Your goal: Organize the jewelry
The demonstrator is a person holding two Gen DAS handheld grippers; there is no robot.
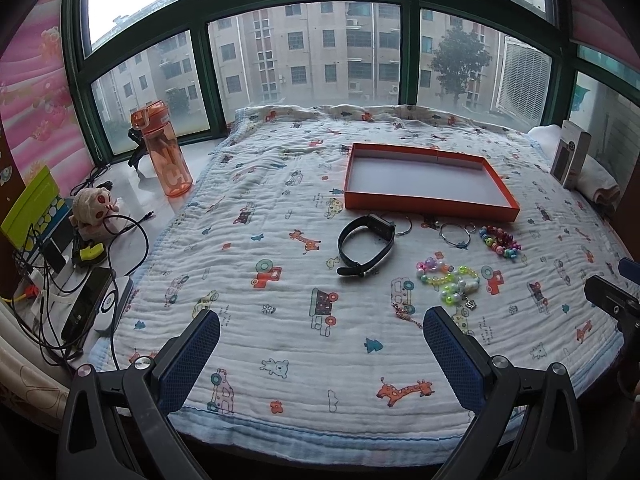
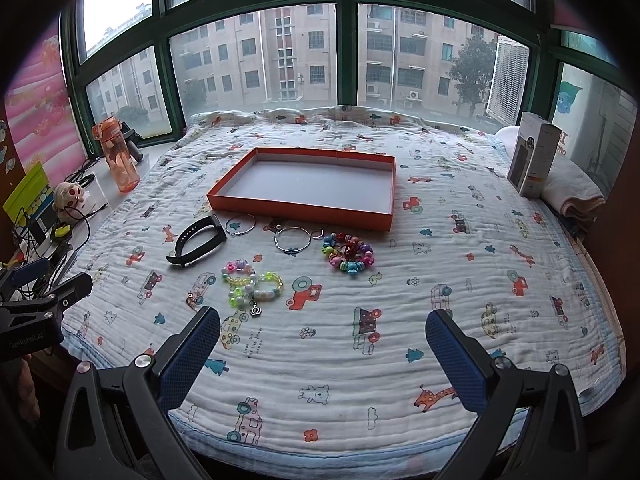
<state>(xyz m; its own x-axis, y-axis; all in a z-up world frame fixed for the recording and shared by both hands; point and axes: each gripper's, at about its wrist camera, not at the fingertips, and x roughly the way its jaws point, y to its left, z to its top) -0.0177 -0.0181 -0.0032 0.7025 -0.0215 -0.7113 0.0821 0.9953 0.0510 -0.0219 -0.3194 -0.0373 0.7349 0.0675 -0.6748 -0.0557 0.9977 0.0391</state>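
Blue-padded fingers on both claws, spread wide, nothing between them. Left claw [image 1: 321, 330] and right claw [image 2: 323, 328] both hover over the near edge of the quilt [image 2: 400, 360], a white one with a cartoon print spread over the bed.

Just past the fingertips: pastel bead bracelets [image 2: 251, 284] in a loose pile, with a small crown charm [image 2: 255, 310] on the near side. A thin pinkish chain [image 1: 406, 314] lies beside the left claw's right finger, detail too small to read.

Next row back: black wristband [image 2: 196, 240] at left, multicolour bead bracelet [image 2: 348, 258] at right. Between them two thin silver bangles [image 2: 292, 239] [image 2: 240, 225] and a small ring [image 2: 317, 233], all apart from each other.

Behind those: shallow orange tray [image 2: 384, 220], white inside, flat on the quilt. All jewelry sits outside it, on the near side.

Far left on the sill: orange water bottle [image 1: 166, 148], upright. Far right: grey carton [image 2: 534, 160], upright against a folded towel [image 2: 576, 196].
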